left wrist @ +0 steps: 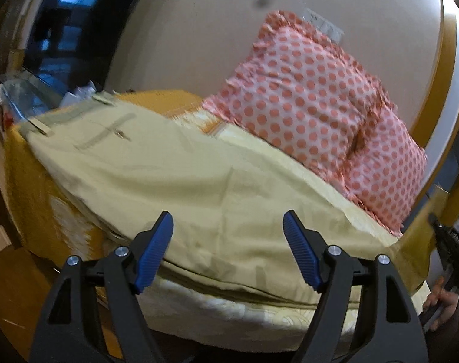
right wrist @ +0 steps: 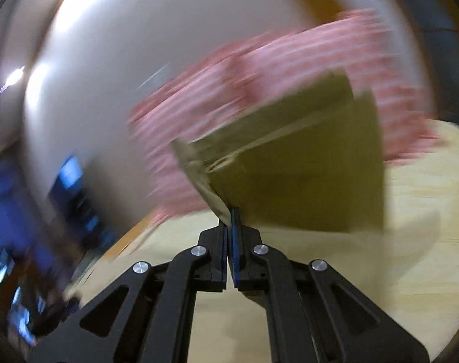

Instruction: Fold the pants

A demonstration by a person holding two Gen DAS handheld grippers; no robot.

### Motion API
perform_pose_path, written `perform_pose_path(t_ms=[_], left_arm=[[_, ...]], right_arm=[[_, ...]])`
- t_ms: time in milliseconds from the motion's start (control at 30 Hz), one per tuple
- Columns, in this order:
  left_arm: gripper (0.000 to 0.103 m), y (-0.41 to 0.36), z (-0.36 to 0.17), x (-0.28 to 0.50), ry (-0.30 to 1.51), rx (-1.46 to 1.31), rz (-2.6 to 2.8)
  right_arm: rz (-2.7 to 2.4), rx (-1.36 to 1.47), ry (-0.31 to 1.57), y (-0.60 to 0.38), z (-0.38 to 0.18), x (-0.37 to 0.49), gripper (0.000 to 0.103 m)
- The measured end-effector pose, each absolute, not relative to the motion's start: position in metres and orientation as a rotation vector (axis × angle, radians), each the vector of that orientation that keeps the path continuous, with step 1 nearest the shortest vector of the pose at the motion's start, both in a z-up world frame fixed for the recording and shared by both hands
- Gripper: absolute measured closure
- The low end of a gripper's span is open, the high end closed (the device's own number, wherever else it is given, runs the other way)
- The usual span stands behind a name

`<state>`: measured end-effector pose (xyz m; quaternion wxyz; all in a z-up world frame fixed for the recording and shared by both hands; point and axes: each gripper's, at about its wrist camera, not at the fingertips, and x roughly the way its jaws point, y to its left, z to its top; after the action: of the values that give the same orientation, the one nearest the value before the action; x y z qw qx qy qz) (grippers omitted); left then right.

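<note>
beige pants (left wrist: 175, 163) spread flat (hem lifted)

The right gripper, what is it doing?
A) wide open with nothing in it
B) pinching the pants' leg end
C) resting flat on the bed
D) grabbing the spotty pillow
B: the right gripper is shut on the lifted hem of the khaki pants.

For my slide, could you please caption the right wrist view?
Right gripper shut on lifted pants hem, polka-dot pillows blurred behind.

Dim warm light, heavy motion blur, fisheye edges
</note>
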<state>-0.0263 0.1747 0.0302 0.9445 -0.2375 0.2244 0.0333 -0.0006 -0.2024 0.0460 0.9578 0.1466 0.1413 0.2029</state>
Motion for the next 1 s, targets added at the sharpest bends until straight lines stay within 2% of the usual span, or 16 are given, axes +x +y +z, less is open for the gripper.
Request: perform_pose_path(t_ms=[133, 167, 233, 300, 400, 500, 567, 667, 1000], left_arm=[[0.027, 0.200, 0.034, -0.042, 0.426, -0.480, 0.174], [0.026, 0.207, 0.033, -0.045, 0.424, -0.483, 0.201], [0.026, 0.228, 0.031, -0.051, 0.419, -0.504, 0.272], [0.026, 0.244, 0.029, -0.054, 0.410, -0.525, 0.316], [0.026, 0.268, 0.025, -0.056, 0.392, -0.555, 0.383], [0.026, 0.280, 0.021, -0.054, 0.388, -0.550, 0.442], [0.026, 0.291, 0.019, -0.048, 0.385, -0.550, 0.476], [0.026, 0.308, 0.016, -0.039, 0.396, -0.554, 0.515], [0.026, 0.332, 0.007, -0.008, 0.443, -0.500, 0.548]], right_arm=[[0.535, 0.003, 0.537, -0.106, 0.001, 0.010, 0.095], [0.551, -0.040, 0.583, -0.094, -0.009, 0.008, 0.086], [0.582, -0.064, 0.616, -0.084, -0.017, 0.000, 0.051], [0.595, -0.041, 0.553, -0.091, -0.006, -0.008, 0.039], [0.518, -0.011, 0.482, -0.094, 0.012, 0.002, 0.039], [0.359, -0.033, 0.607, -0.090, 0.003, 0.036, 0.044], [0.321, -0.090, 0.747, -0.081, -0.018, 0.055, 0.042], [0.341, -0.183, 0.707, -0.067, -0.020, 0.048, 0.043], [0.403, -0.134, 0.695, -0.072, -0.022, 0.044, 0.028]])
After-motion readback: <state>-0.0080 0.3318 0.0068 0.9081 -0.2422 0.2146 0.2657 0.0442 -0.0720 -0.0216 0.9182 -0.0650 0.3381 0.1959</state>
